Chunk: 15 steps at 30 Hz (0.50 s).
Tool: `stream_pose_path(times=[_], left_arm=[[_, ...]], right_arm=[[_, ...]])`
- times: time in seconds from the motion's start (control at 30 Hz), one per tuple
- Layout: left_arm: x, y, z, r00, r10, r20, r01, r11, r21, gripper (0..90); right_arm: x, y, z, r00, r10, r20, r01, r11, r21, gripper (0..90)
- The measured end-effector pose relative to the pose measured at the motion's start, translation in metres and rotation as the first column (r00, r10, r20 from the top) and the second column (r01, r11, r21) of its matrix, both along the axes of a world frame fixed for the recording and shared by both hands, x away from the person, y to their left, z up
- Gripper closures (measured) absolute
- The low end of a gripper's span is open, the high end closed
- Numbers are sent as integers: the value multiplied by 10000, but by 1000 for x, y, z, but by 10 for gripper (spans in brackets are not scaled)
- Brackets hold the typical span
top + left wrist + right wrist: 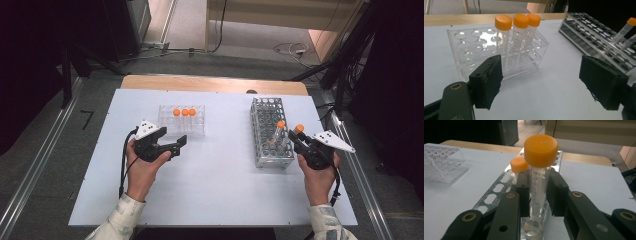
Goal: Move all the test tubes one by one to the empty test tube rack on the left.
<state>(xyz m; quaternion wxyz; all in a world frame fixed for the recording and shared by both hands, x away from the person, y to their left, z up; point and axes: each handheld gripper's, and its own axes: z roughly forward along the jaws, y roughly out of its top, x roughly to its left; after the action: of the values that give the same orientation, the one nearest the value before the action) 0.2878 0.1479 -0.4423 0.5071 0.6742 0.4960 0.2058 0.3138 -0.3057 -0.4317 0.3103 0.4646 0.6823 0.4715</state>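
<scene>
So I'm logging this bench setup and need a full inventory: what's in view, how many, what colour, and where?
table: one, white top, centre.
clear rack: one, transparent plastic, left of centre.
tubes in clear rack: three, clear with orange caps, upright in a row.
metal rack: one, silver, right of centre.
tube in metal rack: one, orange cap, leaning.
held tube: one, orange cap, over the metal rack's near end.
left tool: one, black, open, near the clear rack.
right tool: one, black, shut on the held tube.
hands: two, pale sleeves, bottom edge.
</scene>
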Motion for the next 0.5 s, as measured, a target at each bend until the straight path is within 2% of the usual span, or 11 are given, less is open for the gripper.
stream_pose_path(times=[0.27, 0.5], left_arm=[[0, 0, 1, 10000, 21, 15, -21, 10000, -19, 185], [-1, 0, 2, 10000, -51, 59, 51, 10000, 22, 184]], right_arm=[[-9, -2, 14, 9997, 20, 225, -23, 9999, 107, 717], [-18, 8, 23, 9979, 562, 307, -567, 9983, 146, 717]])
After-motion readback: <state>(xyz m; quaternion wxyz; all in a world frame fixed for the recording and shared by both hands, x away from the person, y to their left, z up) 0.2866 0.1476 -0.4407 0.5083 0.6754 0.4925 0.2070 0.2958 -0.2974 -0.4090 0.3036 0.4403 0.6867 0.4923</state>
